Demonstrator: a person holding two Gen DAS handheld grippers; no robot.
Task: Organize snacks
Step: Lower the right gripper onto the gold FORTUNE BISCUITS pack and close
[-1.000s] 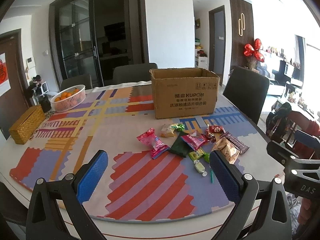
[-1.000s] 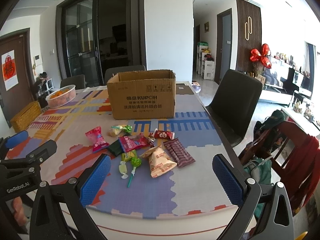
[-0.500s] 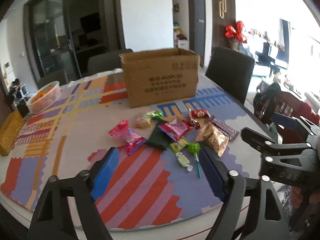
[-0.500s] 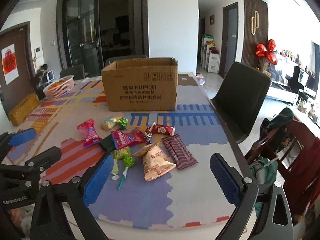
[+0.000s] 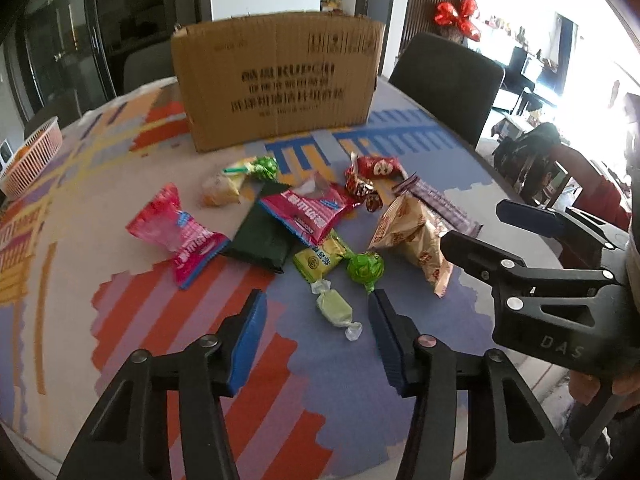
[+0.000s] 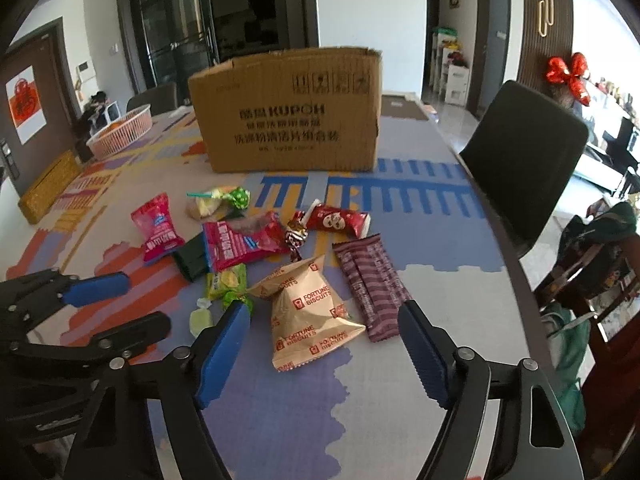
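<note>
Several snacks lie in a loose pile on the patterned table mat in front of an open cardboard box, which also shows in the right wrist view. My left gripper is open and empty, its jaws either side of a pale green wrapped candy. My right gripper is open and empty, its jaws either side of a tan Fortune Biscuits bag. A green lollipop, pink packets, a dark green pack and a maroon striped bar lie around.
A pink basket of oranges and a woven yellow box stand at the far left. A dark chair stands at the table's right edge. The table's front edge is just under both grippers.
Both grippers have moved forward and down toward the snack pile. The left gripper's jaws have narrowed around the green candy. The right now frames the biscuit bag.
</note>
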